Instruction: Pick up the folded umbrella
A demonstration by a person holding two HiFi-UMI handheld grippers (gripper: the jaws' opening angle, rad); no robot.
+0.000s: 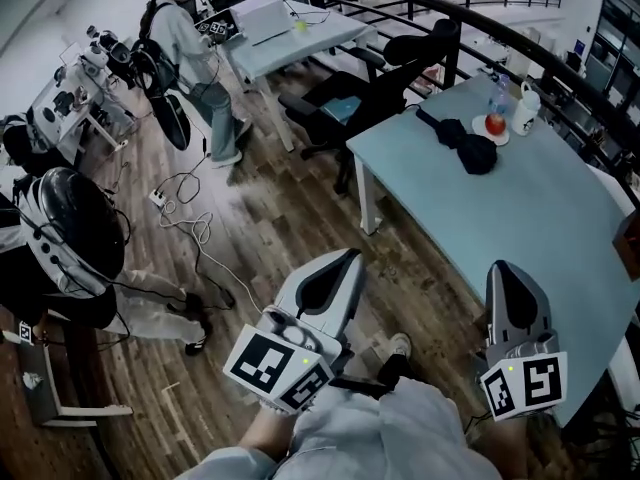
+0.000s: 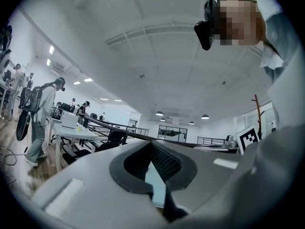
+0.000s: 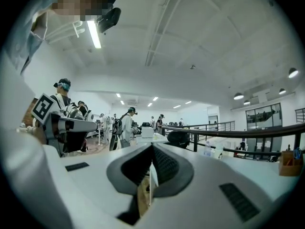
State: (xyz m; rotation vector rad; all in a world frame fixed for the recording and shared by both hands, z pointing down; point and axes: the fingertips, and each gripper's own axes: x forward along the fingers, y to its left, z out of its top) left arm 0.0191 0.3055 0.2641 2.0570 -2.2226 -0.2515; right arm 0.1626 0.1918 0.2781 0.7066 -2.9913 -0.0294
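Holding left gripper point(image 1: 340, 263) and right gripper point(image 1: 505, 273) low in frame, jaws together, empty; facing folded umbrella point(image 1: 462, 143) upper right (lying diagonally), nearer right.

Head view looks steeply down from above, the surface point(image 1: 520, 218) at 2 o'clock; both gripper views sit close behind their fingers point(image 2: 164, 163), facing level; all share the railing point(image 3: 228, 130).

Ahead of the jaws of the smooth plastic right gripper point(image 1: 503, 268), the folded umbrella point(image 1: 465, 146) looks matt black cloth on a smooth pale table point(image 1: 540, 238); left of them the floor point(image 1: 270, 218) is grained wood.
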